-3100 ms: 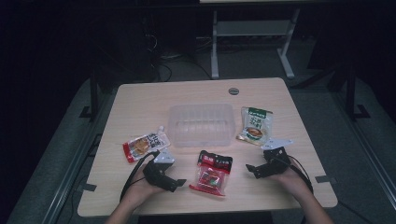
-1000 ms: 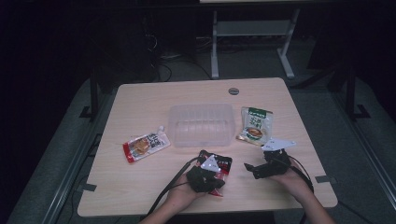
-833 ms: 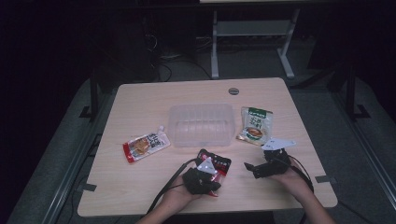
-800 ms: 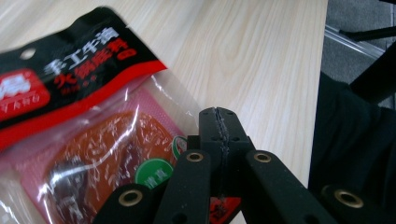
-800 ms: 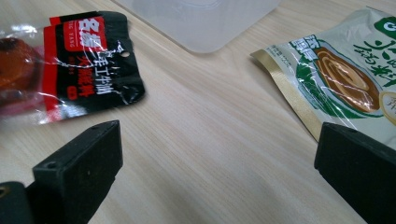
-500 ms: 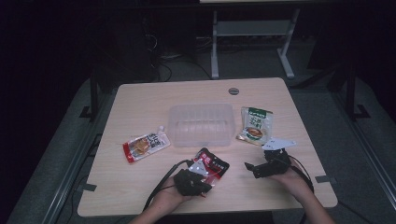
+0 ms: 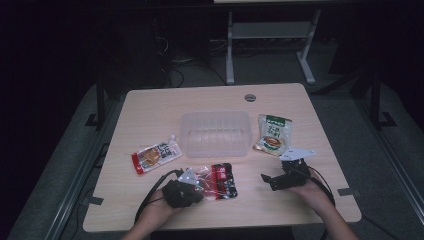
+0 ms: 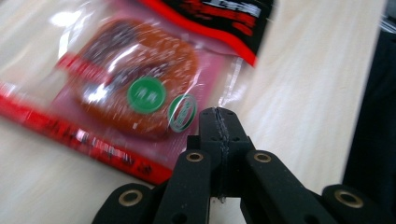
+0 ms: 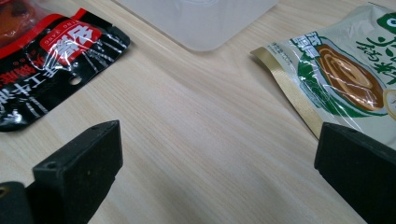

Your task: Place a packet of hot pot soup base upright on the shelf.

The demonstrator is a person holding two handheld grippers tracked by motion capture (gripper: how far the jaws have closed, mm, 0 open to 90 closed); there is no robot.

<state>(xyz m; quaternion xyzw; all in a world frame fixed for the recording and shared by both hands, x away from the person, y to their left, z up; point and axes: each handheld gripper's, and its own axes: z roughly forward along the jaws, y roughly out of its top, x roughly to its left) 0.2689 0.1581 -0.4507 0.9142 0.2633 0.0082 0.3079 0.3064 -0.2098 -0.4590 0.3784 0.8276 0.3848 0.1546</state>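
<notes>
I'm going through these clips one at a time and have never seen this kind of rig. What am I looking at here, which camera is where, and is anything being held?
No robot here: a person at a table holds a hand-held two-jaw tool in each hand. The high view looks down from above the person's side. Each of the other two pictures comes from a camera riding on one tool, looking along its black jaws.

On the table lie a clear tub, a red pouch to its left, a green pouch to its right, and a red-and-black pouch near the front edge.

The left tool has its jaws pressed together on the clear edge of the red-and-black pouch, so it seems to be pinching it. The right tool rests open on the table, holding nothing; the green pouch lies just ahead of it.
</notes>
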